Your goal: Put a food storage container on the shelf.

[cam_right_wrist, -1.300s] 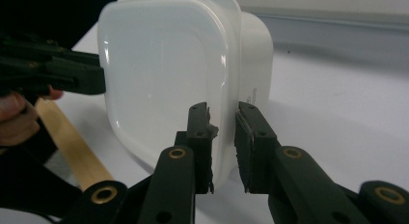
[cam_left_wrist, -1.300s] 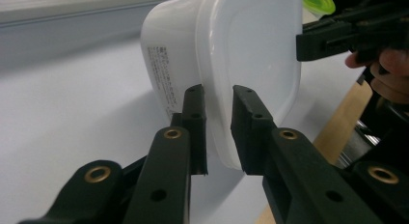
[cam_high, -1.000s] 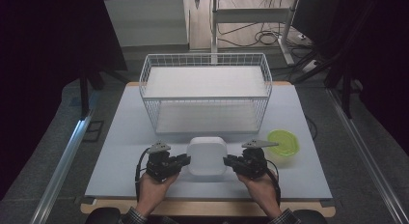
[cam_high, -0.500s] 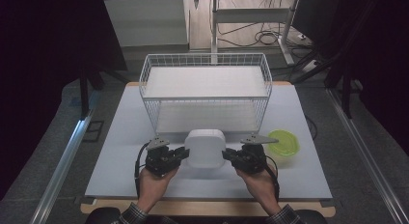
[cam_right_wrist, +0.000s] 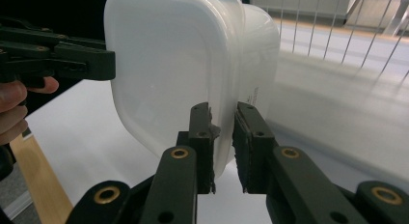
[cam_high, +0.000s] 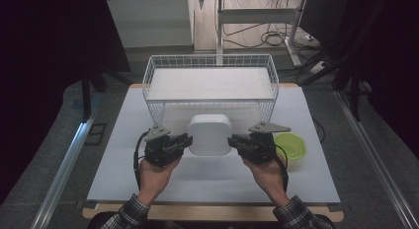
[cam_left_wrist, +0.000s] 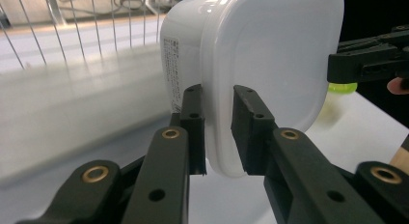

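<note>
A white lidded plastic container (cam_high: 209, 134) hangs above the white table, held from both sides. My left gripper (cam_high: 184, 142) is shut on its left rim; in the left gripper view the two black jaws pinch the lid edge of the container (cam_left_wrist: 251, 64), at my left gripper (cam_left_wrist: 218, 132). My right gripper (cam_high: 233, 142) is shut on the opposite rim; in the right gripper view its jaws clamp the edge of the container (cam_right_wrist: 169, 69), at my right gripper (cam_right_wrist: 223, 137). The container is tilted, its lid facing the person.
A white wire basket (cam_high: 211, 84) stands just behind the container at the far half of the table (cam_high: 123, 160). A lime green bowl (cam_high: 291, 145) sits on the table to the right of my right hand. The table's wooden front edge (cam_high: 212, 213) runs below the forearms.
Both grippers have risen with the container between them; it now hangs higher, closer to the basket's front wall.
</note>
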Available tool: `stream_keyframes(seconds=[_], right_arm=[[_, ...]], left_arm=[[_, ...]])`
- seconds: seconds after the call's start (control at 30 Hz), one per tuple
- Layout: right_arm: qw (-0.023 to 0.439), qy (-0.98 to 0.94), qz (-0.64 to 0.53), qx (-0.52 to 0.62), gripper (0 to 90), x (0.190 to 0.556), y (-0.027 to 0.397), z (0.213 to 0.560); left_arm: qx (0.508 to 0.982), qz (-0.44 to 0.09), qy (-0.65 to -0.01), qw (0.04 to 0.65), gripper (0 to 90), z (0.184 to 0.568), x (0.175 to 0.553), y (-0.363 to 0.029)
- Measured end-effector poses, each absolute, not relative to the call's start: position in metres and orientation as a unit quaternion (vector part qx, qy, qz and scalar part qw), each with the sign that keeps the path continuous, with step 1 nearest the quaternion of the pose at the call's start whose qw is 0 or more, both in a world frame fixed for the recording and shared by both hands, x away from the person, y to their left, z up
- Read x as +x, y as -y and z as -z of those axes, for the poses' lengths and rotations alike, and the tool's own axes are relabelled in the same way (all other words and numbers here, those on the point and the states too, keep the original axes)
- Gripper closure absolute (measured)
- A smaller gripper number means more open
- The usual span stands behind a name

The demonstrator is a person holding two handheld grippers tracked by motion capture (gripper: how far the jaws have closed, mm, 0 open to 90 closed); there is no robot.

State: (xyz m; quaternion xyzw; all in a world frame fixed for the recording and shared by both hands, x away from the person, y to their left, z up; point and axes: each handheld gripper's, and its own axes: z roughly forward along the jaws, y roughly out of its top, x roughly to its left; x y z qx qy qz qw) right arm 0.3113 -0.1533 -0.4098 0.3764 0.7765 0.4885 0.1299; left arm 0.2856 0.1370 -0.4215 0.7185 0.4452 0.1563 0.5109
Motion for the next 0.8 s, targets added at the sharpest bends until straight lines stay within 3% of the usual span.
stream_keyframes(seconds=[0.8], right_arm=[[0.166,-0.756,-0.518,0.365,77.5,0.346,0.145,0.343]], left_arm=[[0.704,-0.203,-0.421,0.535,76.8,0.349,0.313,-0.143]])
